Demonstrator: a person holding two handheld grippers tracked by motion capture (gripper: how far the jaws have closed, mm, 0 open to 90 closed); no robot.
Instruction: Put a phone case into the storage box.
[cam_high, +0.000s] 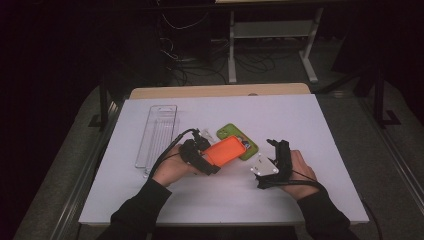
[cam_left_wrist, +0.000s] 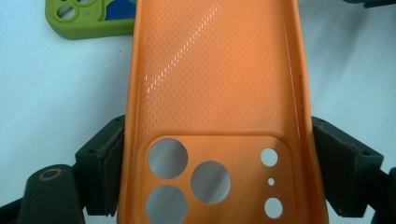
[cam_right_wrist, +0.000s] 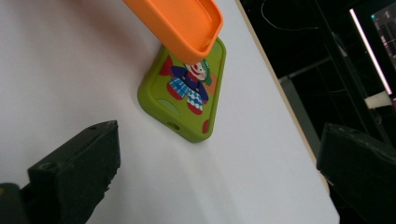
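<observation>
Dark room w/ cables and desk legs behind; white table top (cam_high: 150, 200) fills the middle of the high view, wood edge along its far side.

Far left on the table: clear plastic tray (cam_high: 157, 134), long and narrow, lying flat, well apart from everything else except the left hand's cable, which runs just beside it.

Next, left hand (cam_high: 172, 170) comes in from the bottom, holding the left gripper (cam_high: 200, 155). Its jaws are clamped on the orange phone case (cam_high: 225, 150), pinching it across its width near the camera-cutout end. In the left gripper view the case (cam_left_wrist: 215, 70) shows its inside face up, textured and glossy, w/ three big round holes and three small ones at the near end; a black pad presses each long side wall. Case is lifted off the table, tilted, its far end hanging over the green phone case (cam_high: 240, 140).

Green case lies flat on the white top, center-right. In the right gripper view it (cam_right_wrist: 187, 93) has a clown picture in it, and the orange case's (cam_right_wrist: 182, 23) end sits above its upper part; can't tell if they touch. Left gripper view shows the green case's camera corner (cam_left_wrist: 88, 18) at top left.

Right side: right hand (cam_high: 300, 170) holds the right gripper (cam_high: 277, 150), resting on or low over the table near the green case, pointing away from the person. Jaws wide apart, nothing between them; grey plate on top of the gripper.
</observation>
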